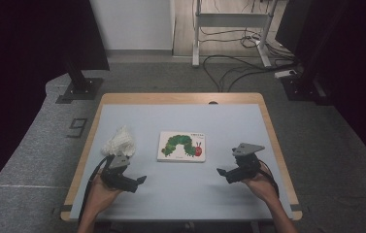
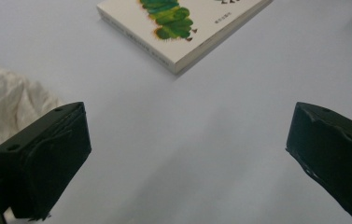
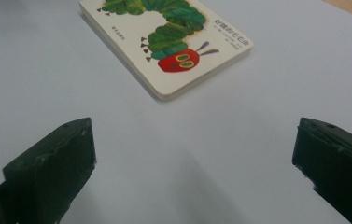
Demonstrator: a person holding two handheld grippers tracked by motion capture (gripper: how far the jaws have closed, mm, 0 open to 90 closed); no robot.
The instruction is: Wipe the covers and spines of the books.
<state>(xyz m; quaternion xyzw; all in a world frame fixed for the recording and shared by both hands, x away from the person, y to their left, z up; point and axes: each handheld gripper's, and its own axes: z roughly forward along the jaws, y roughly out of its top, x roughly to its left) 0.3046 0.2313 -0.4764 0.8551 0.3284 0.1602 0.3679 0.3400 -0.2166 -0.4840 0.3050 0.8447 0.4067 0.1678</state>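
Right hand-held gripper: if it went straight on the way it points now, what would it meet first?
Probably the picture book. The right hand-held gripper has open jaws, and bare table lies between them and the book's near corner, though depth is uncertain.

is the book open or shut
Shut: the book lies flat on the table, front cover up, with no pages spread.

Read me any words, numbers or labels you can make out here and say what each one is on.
"9": a dark marking on the grey floor left of the table.
Title line on the book cover, beside the caterpillar's red head: printed characters, too small and blurred to read.
Small print near the cover's other edge: also too blurred to read.
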